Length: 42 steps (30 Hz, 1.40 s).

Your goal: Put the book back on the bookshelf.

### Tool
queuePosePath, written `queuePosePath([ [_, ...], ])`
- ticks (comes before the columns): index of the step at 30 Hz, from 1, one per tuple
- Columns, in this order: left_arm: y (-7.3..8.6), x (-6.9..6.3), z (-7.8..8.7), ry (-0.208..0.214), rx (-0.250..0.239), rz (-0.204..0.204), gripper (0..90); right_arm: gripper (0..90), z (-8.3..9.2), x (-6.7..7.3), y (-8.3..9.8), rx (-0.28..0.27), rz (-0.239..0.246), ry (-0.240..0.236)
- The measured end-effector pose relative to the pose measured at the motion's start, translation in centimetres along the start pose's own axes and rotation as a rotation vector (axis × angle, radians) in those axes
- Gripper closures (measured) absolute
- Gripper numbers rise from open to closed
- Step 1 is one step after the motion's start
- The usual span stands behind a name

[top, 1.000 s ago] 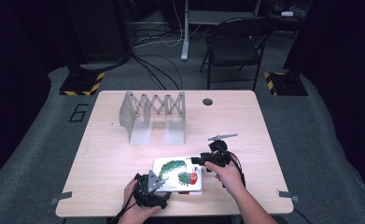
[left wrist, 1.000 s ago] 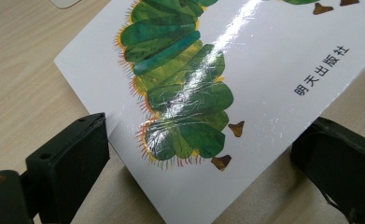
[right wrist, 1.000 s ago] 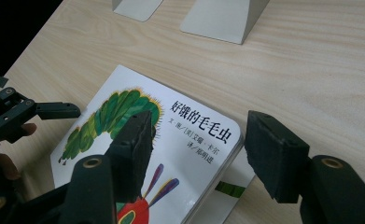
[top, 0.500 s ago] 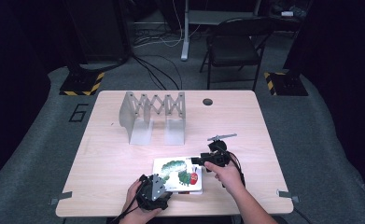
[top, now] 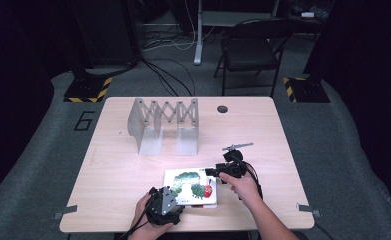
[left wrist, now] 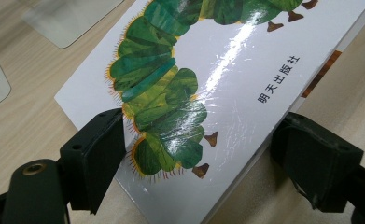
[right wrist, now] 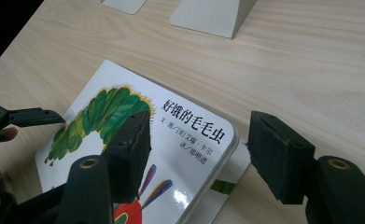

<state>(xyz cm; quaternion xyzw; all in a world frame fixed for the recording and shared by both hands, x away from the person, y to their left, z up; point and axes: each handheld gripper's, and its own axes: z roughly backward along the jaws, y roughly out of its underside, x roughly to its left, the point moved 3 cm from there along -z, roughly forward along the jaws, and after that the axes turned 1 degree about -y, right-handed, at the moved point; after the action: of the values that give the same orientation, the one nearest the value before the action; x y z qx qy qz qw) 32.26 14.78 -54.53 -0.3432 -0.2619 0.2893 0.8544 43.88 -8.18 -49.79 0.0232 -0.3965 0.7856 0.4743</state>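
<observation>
A white picture book with a green caterpillar on its cover lies flat near the table's front edge. My left gripper is at the book's near left corner. In the left gripper view the left gripper is open, its jaws standing on either side of the book. My right gripper is at the book's far right corner. In the right gripper view the right gripper is also open, one jaw over the cover of the book and the other over bare wood. One of the left gripper's fingers shows there at the left.
A grey folding metal book rack stands at the back left of the wooden table. A round cable hole sits near the far edge. A black folding chair and floor cables lie beyond the table.
Hardly anything differs. My left gripper has edged a little closer to the book's near corner. The right gripper and the book have held still.
</observation>
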Motion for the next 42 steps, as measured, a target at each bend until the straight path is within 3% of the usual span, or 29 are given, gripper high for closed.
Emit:
queuePosePath([
  [6,-0.1,-0.2,-0.2,-0.027,-0.006,0.013,18.1,37.0,0.3,0.1,-0.9,0.013,0.007,0.012],
  [13,-0.2,0.0,-0.4,-0.015,-0.007,0.011,18.1,36.7,-0.9,-0.5,-2.2,0.057,-0.019,0.007],
  [16,-0.1,0.0,-0.4,-0.023,-0.021,0.016,18.1,36.3,-1.6,-1.0,-2.0,0.065,-0.008,0.008],
  [18,-0.1,0.0,-0.4,-0.023,-0.024,0.015,18.0,36.4,-2.0,-1.2,-1.7,0.067,-0.037,-0.007],
  [20,-0.1,0.0,-0.4,-0.023,-0.027,0.013,18.0,35.9,-2.4,-1.5,-1.4,0.081,-0.032,-0.01],
  [23,-0.1,0.0,-0.4,-0.011,-0.021,0.006,18.0,35.7,-2.7,-1.4,-1.2,0.091,-0.044,-0.021],
  [28,-0.1,0.0,-0.4,-0.012,-0.022,0.007,18.0,34.9,-2.8,-1.3,-1.1,0.092,-0.026,-0.038],
  [34,-0.1,0.0,-0.4,-0.022,-0.027,0.013,17.9,33.0,-3.0,-1.3,-0.8,0.115,-0.062,-0.064],
  [42,-0.1,0.0,-0.4,-0.011,-0.021,0.005,17.9,31.0,-3.6,-0.6,-0.6,0.14,-0.031,-0.084],
])
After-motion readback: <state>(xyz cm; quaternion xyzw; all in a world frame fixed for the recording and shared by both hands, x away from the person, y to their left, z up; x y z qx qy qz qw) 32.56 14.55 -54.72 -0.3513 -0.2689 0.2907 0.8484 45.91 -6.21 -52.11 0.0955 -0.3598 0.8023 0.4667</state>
